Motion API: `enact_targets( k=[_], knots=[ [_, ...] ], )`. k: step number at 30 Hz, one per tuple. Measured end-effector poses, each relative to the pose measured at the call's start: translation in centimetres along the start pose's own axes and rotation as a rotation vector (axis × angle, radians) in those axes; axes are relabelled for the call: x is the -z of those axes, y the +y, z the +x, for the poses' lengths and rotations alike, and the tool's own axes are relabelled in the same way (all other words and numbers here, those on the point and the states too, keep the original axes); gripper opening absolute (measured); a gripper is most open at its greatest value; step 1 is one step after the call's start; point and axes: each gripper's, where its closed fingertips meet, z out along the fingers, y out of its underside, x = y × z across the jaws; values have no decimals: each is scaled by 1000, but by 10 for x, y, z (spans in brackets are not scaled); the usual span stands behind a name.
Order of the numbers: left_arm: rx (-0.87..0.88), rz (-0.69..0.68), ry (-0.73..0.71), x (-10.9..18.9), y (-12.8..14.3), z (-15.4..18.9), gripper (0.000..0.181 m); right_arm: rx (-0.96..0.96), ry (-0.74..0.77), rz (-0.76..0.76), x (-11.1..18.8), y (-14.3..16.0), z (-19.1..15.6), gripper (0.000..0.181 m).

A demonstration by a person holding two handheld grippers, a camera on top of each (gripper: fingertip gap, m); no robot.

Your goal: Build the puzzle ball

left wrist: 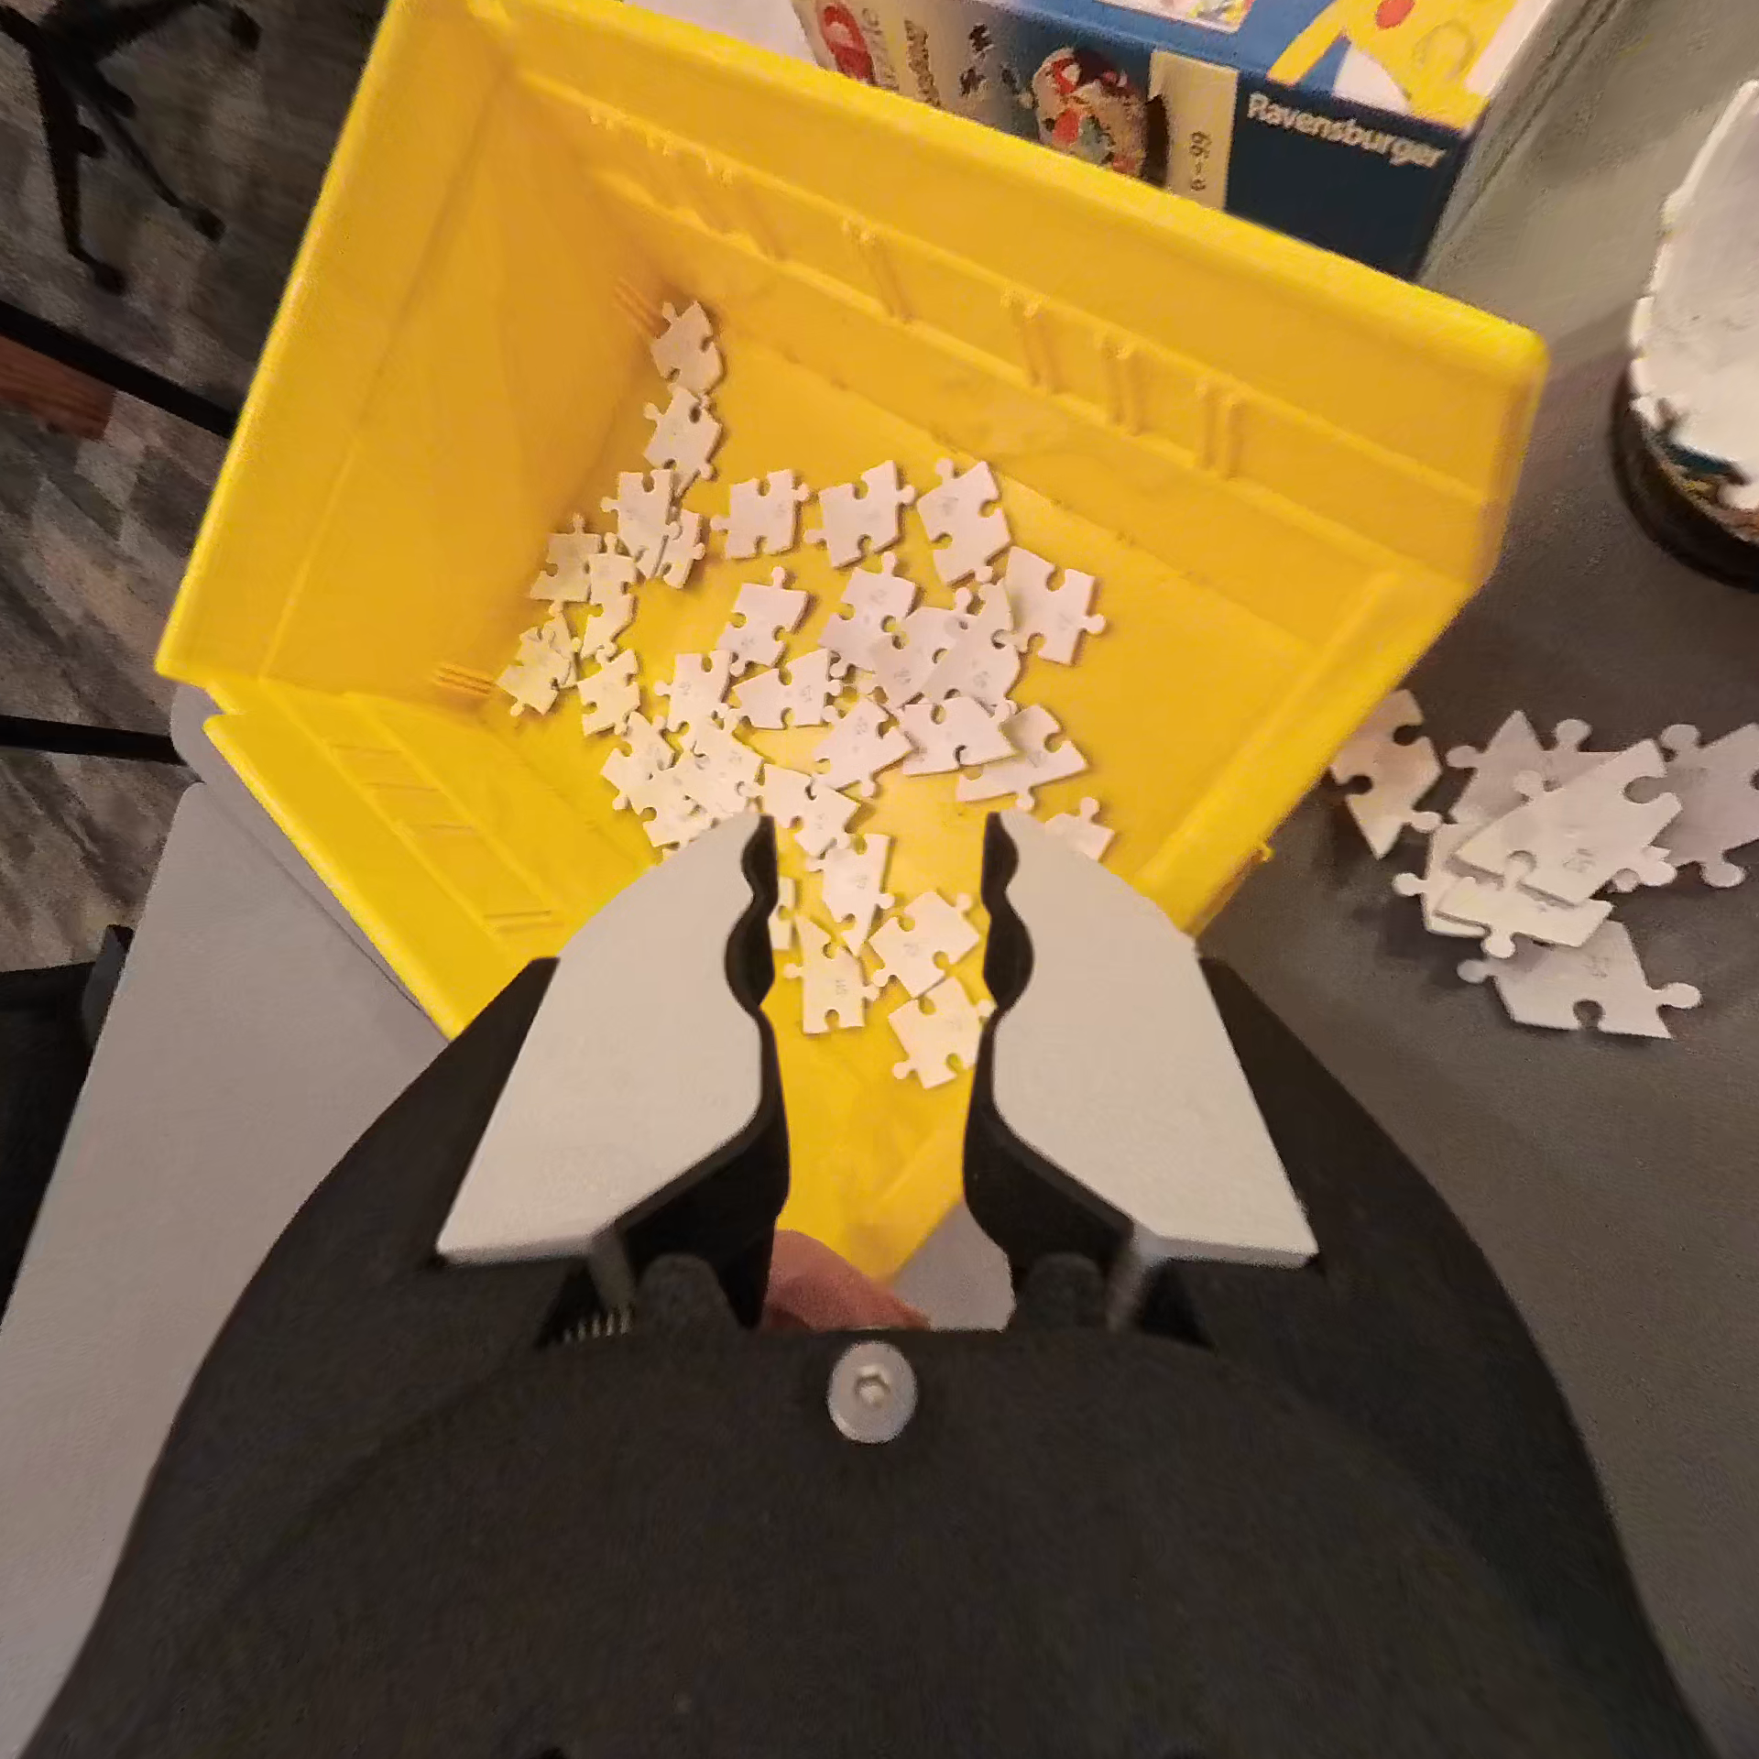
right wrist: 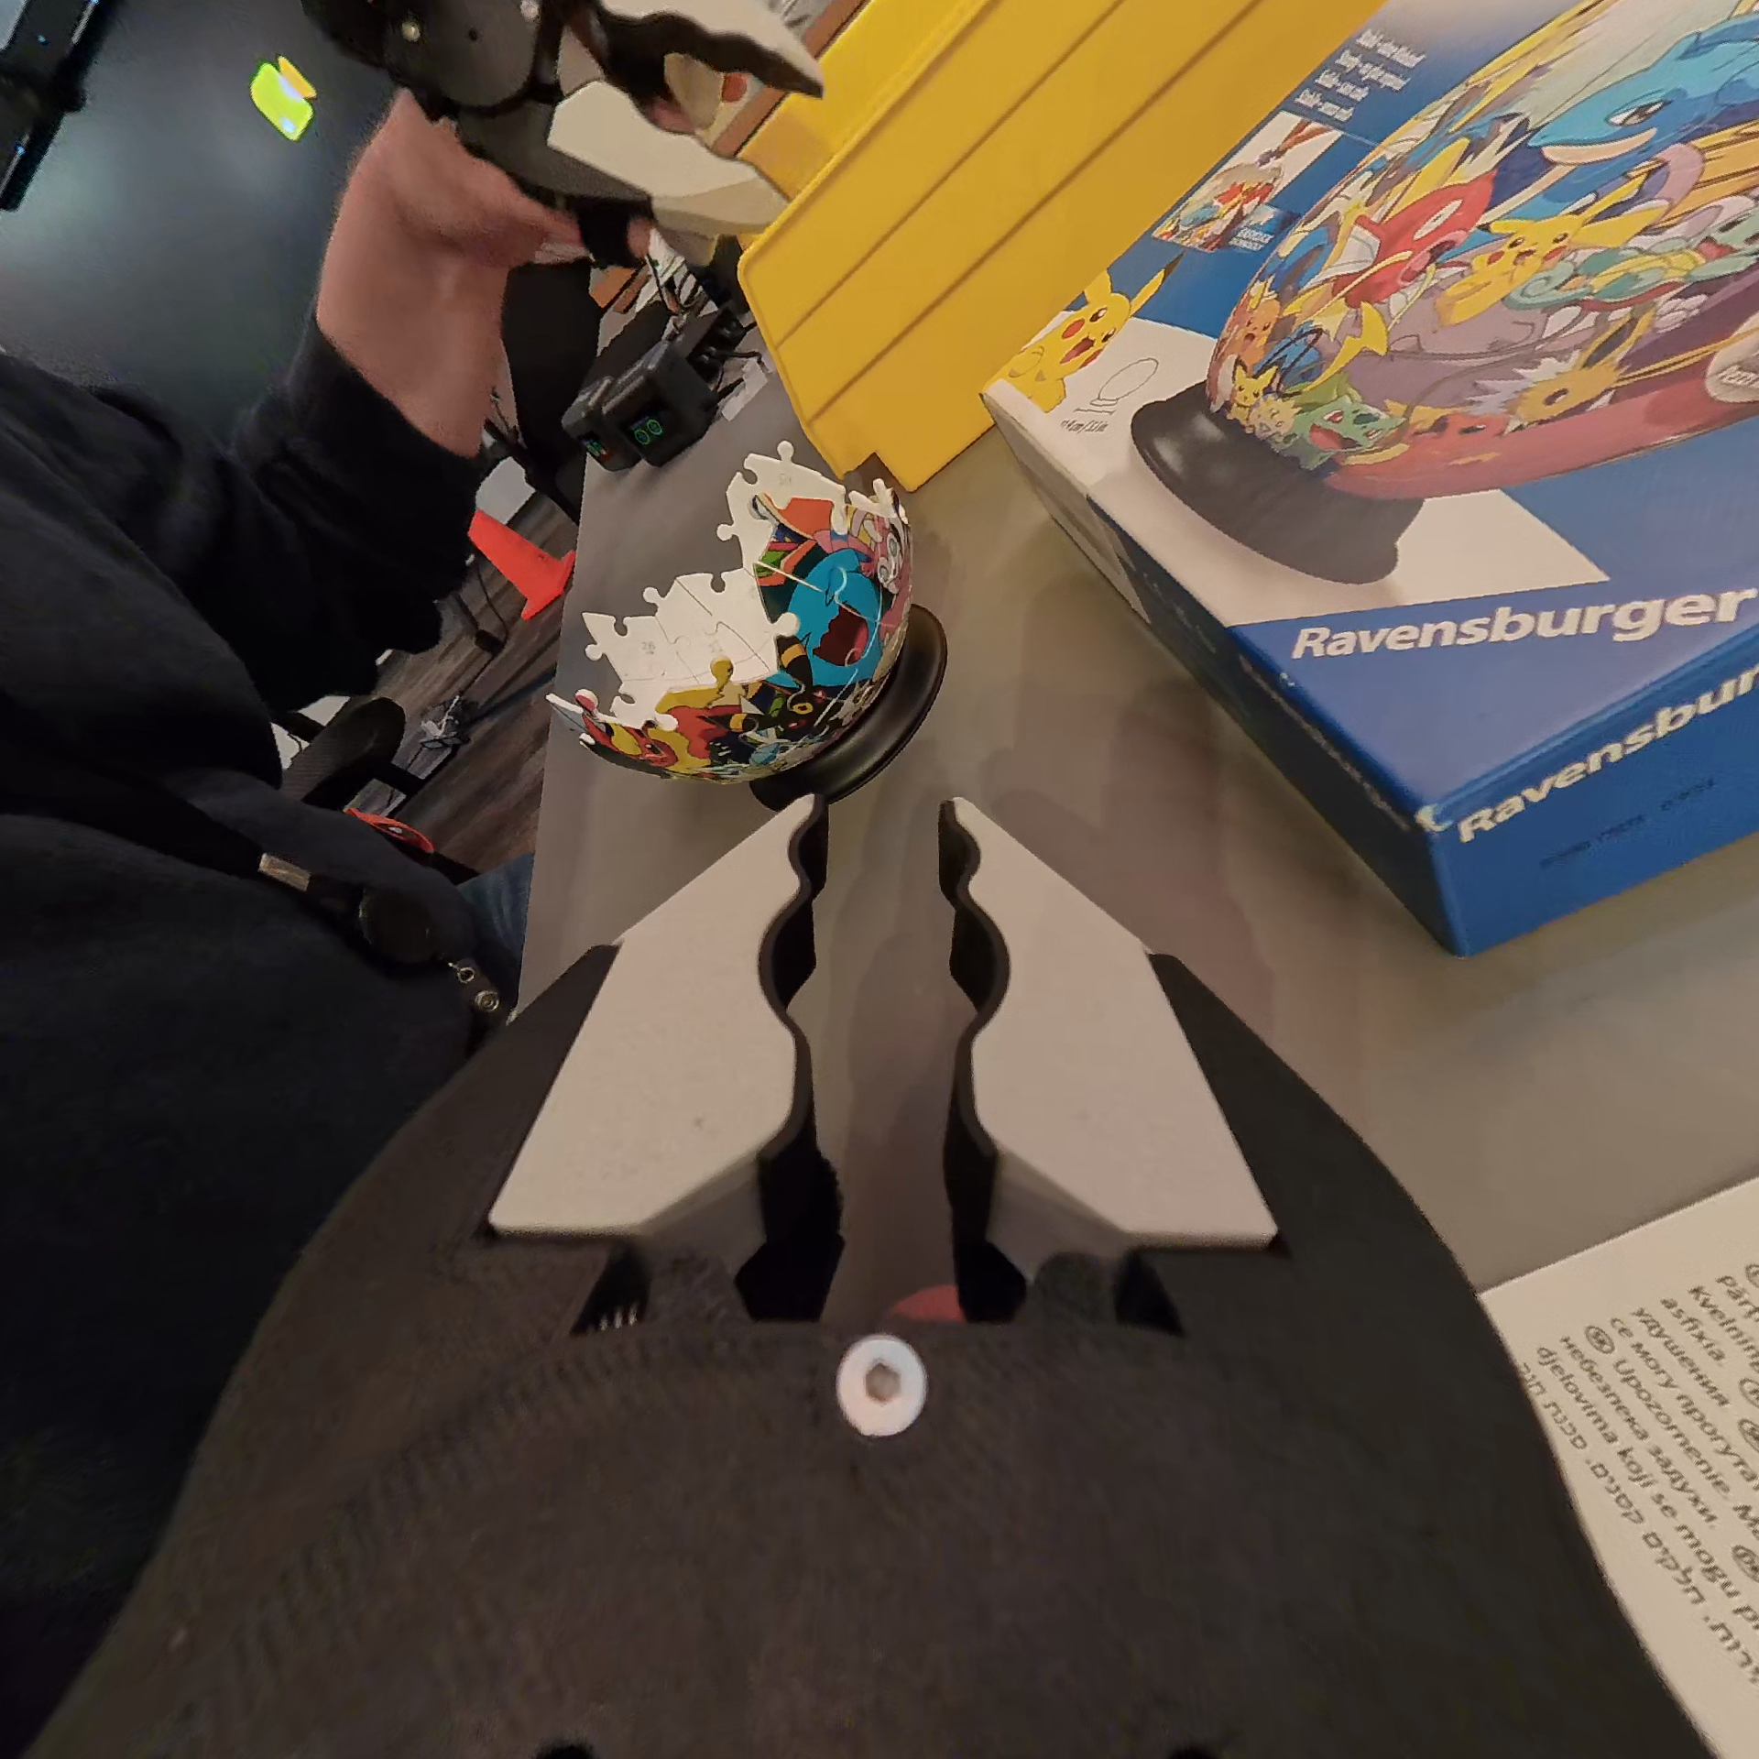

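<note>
The left gripper (left wrist: pixel 874 838) is hovering parted and empty over overlapping loose pieces (left wrist: pixel 809 704) in the yellow bin (left wrist: pixel 1190 400), risking grabbing 2. The right gripper (right wrist: pixel 880 809), parted, empty, is nearing the half-built puzzle ball (right wrist: pixel 752 628), risking a nudge.

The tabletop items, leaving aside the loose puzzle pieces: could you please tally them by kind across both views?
Yellow bin: 1
Blue puzzle box: 1
Partly built puzzle ball: 1
Black ball stand: 1
Printed instruction sheet: 1
Grippers, left and right: 2
Total: 7
</note>
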Motion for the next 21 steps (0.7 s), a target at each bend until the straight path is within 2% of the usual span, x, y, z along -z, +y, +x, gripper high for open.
enact_targets(
  k=[4,7,10,13,21],
  knots=[
    [64,-3,26,12,9,22,43,10,16,3,0,0,1,22],
    [160,40,95,21,10,57,45,13,17,6,0,0,1,22],
    [177,-11,102,16,24,89,45,15,12,7,0,-1,0,23],
    [302,-19,132,6,33,113,48,21,6,4,0,0,-2,23],
    [493,-9,132,-22,30,126,54,31,-13,6,1,0,-5,24]
  ],
)
